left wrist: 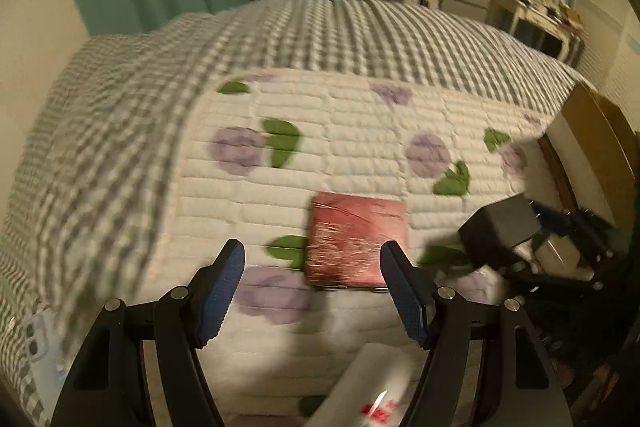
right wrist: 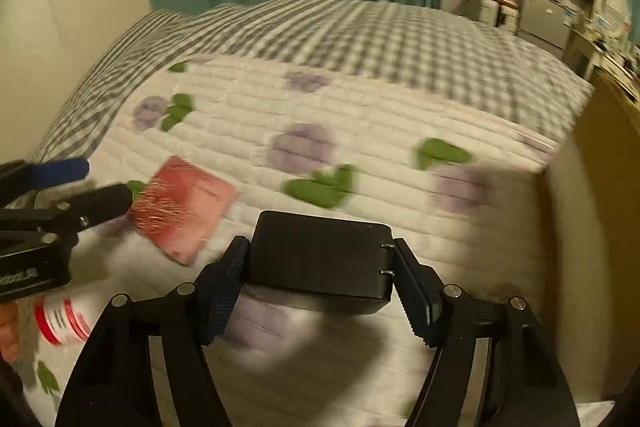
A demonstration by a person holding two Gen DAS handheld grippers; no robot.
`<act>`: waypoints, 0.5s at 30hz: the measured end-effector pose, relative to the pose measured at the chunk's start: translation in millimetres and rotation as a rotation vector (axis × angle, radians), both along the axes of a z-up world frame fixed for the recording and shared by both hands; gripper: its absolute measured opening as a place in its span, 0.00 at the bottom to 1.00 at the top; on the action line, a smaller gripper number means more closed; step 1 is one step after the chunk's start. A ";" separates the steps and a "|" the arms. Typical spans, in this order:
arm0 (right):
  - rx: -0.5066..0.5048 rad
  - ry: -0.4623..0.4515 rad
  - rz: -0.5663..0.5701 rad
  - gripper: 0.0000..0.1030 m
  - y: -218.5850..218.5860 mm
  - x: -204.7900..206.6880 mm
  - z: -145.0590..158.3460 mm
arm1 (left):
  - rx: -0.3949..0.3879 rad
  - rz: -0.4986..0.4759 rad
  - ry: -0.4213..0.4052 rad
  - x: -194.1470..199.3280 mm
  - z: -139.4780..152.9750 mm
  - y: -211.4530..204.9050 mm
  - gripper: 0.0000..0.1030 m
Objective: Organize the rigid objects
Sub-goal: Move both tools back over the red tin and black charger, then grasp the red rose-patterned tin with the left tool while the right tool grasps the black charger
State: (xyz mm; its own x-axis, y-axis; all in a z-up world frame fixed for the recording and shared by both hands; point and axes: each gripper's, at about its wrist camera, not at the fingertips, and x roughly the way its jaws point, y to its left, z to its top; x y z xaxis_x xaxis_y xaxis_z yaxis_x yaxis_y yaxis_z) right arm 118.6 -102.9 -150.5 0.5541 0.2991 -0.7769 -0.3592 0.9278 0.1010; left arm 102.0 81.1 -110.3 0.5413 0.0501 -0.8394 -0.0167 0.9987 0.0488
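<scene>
1. On the black body of my left gripper (right wrist: pixel 60 187), at the left edge of the right wrist view, I see small white lettering cut off by the frame; only an ending like "...ot.AI" shows, and I cannot read it with certainty.
2. The white cylindrical bottle with red bands (right wrist: pixel 64 319) carries dark print between its bands, too blurred to read.
3. In the left wrist view that bottle (left wrist: pixel 372 391) shows red marks, smeared beyond reading.
4. The red plastic-wrapped flat box (left wrist: pixel 356 243) bears faint markings I cannot make out.
</scene>
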 end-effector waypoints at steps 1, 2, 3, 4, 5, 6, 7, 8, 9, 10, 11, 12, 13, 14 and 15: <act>0.004 0.005 -0.020 0.68 -11.3 0.8 -1.6 | -0.011 -0.014 0.018 3.1 -3.8 -3.4 0.71; -0.001 0.005 -0.033 0.68 -17.7 1.4 -2.7 | -0.016 -0.028 0.040 6.5 -8.7 -7.8 0.71; -0.011 0.000 -0.047 0.68 -24.0 2.5 -3.7 | -0.009 -0.036 0.055 8.2 -12.8 -11.5 0.71; -0.025 -0.005 -0.058 0.68 -28.1 3.7 -5.1 | 0.003 -0.046 0.067 9.8 -16.6 -15.5 0.71; -0.030 -0.006 -0.067 0.68 -34.2 4.5 -6.9 | 0.016 -0.054 0.075 11.3 -19.4 -19.2 0.71; -0.017 -0.002 -0.073 0.68 -38.6 5.5 -8.4 | 0.023 -0.061 0.080 12.6 -21.3 -22.4 0.71; 0.012 0.006 -0.078 0.68 -43.4 6.2 -10.4 | 0.025 -0.067 0.089 14.3 -22.7 -25.0 0.71; 0.031 0.008 -0.082 0.68 -46.0 6.4 -12.4 | 0.026 -0.069 0.098 15.7 -23.6 -26.5 0.71; 0.036 0.007 -0.083 0.68 -46.5 6.1 -14.0 | 0.029 -0.069 0.110 17.4 -24.7 -28.2 0.71; 0.035 0.002 -0.082 0.68 -45.8 5.3 -15.5 | 0.041 -0.070 0.122 19.3 -26.6 -30.7 0.71; 0.033 -0.003 -0.081 0.68 -45.3 4.8 -16.2 | 0.059 -0.074 0.131 22.3 -28.4 -33.6 0.71; 0.034 -0.006 -0.081 0.68 -44.9 4.3 -16.6 | 0.075 -0.077 0.141 25.9 -30.5 -36.6 0.71; 0.038 -0.008 -0.082 0.68 -45.3 4.3 -17.2 | 0.084 -0.078 0.150 29.2 -32.0 -39.2 0.71; 0.043 -0.008 -0.082 0.68 -45.5 4.7 -17.3 | 0.094 -0.075 0.164 33.2 -34.2 -41.7 0.71; 0.048 -0.007 -0.083 0.68 -45.8 4.5 -17.9 | 0.104 -0.071 0.182 37.6 -37.2 -44.0 0.71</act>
State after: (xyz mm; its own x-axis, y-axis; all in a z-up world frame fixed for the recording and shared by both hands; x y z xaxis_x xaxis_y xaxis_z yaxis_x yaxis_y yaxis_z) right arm 123.1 -148.7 -168.4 0.5835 0.2886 -0.7591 -0.2822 0.9485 0.1438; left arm 139.5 37.1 -147.6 0.3864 0.1088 -0.9159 0.0718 0.9865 0.1474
